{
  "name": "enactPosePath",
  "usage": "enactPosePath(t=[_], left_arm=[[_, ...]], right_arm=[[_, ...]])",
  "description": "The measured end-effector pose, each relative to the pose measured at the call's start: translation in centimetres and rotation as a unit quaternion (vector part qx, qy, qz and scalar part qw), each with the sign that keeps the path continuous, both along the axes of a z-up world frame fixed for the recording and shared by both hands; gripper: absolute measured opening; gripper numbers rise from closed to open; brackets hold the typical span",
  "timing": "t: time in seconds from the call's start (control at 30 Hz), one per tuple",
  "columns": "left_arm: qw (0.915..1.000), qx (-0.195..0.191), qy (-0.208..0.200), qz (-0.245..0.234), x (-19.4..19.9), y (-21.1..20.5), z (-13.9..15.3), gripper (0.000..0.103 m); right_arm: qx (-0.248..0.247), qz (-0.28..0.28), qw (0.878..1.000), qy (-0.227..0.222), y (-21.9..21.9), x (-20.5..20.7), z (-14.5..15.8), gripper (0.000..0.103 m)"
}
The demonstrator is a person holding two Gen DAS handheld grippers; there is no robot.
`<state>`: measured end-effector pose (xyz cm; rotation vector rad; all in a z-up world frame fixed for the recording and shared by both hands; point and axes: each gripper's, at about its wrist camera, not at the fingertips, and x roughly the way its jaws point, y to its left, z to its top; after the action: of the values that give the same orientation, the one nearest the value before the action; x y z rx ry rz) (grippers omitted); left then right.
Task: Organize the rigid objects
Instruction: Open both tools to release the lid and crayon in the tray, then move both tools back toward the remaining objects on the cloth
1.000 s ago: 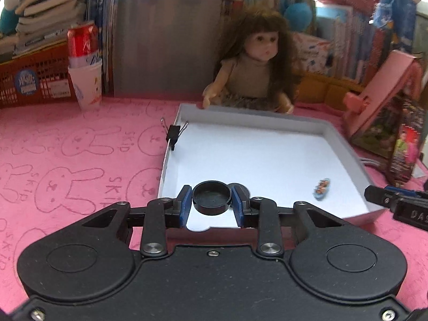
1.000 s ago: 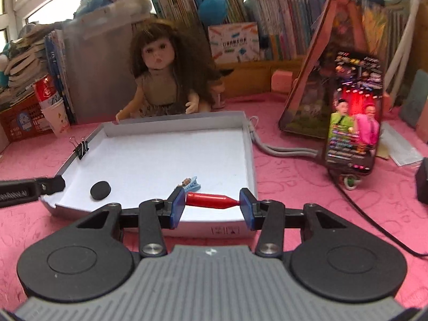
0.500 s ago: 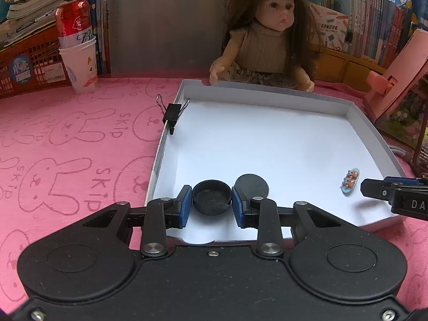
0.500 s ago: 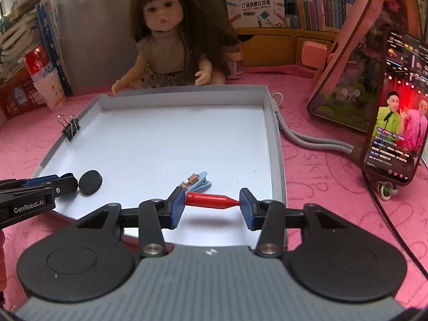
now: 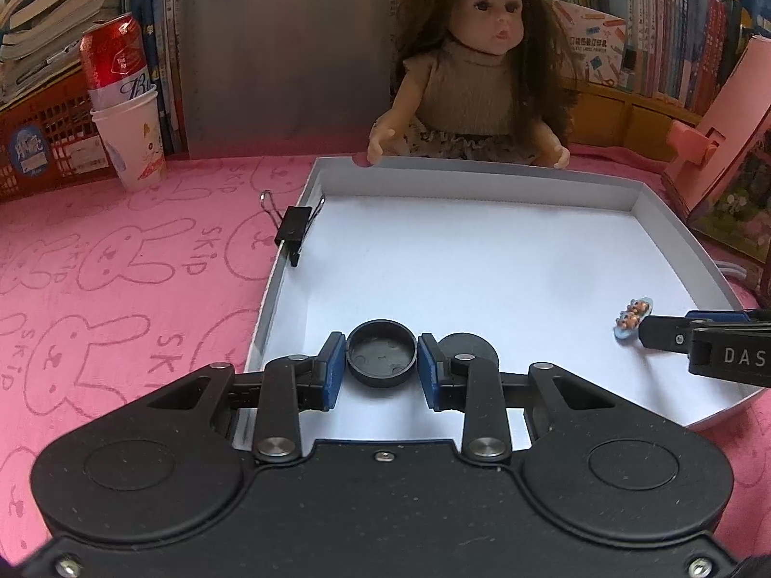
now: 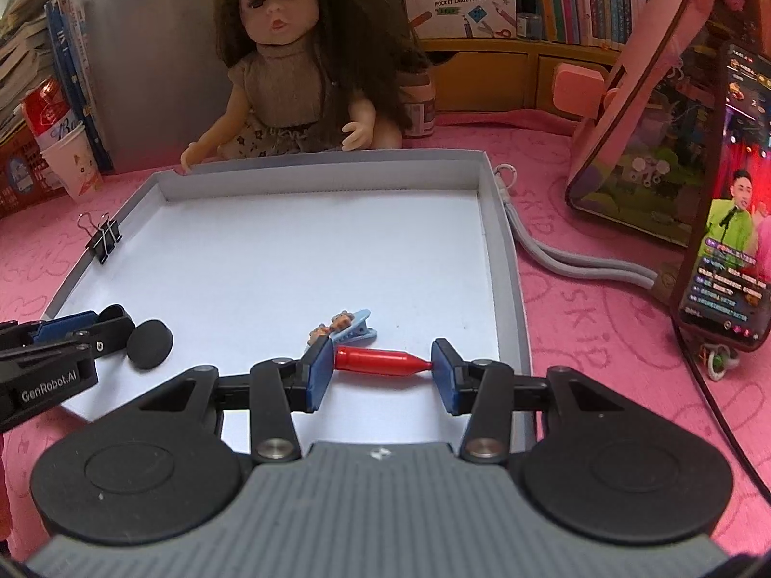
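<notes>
A shallow white tray [image 5: 482, 178] [image 6: 501, 260] lies on the pink cloth. My left gripper [image 5: 382, 361] is shut on a round black cap [image 5: 381, 359], held over the tray's near left corner. A second black disc [image 5: 465, 348] [image 6: 149, 350] lies on the tray floor just to its right. My right gripper [image 6: 383, 361] is shut on a red bullet-shaped piece [image 6: 380, 361], gripped end to end over the tray's near right part. A blue hair clip with small bears [image 6: 344, 330] [image 5: 631, 319] lies just behind it.
A black binder clip [image 5: 294, 229] [image 6: 102, 241] is clamped on the tray's left wall. A doll [image 5: 482, 72] [image 6: 294, 72] sits behind the tray. A paper cup with a red can [image 5: 132, 144] stands far left. A phone [image 6: 727, 202] and grey cable [image 6: 578, 265] are to the right.
Both grippers have moved forward and lower over the tray, each still holding its object. The black disc now shows beside the left gripper's right finger.
</notes>
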<state>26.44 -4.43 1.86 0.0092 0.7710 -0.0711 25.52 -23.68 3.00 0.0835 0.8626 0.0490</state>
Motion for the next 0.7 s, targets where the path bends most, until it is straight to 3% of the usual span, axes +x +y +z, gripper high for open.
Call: enactPosePath(t=[0.07,0.17,0.23,0.43,0.7], left_arm=[[1.0000,-0.004,0.002,0.000,0.1,0.0,0.1,0.031],[1.0000,-0.007,0.004,0.001,0.1,0.0,0.2,0.032],[1.0000,-0.008,0.005,0.002,0.0,0.1,0.3,0.045],[0.9998,-0.011,-0.009,-0.011,-1.5,0.4,1.7,0.060],[0.9975,-0.003,-0.046,-0.054,-5.8,0.5,3.9,0.070]], right_arm=[[0.002,0.002,1.000,-0.001,0.0,0.1,0.0,0.053],[0.003,0.006,1.000,-0.004,0.1,0.0,0.0,0.064],[0.005,0.007,1.000,-0.009,0.1,-0.3,0.2,0.067],[0.010,0.017,0.999,-0.034,0.0,-1.9,1.4,0.075],[0.013,0.051,0.995,-0.083,-0.1,-6.4,3.3,0.083]])
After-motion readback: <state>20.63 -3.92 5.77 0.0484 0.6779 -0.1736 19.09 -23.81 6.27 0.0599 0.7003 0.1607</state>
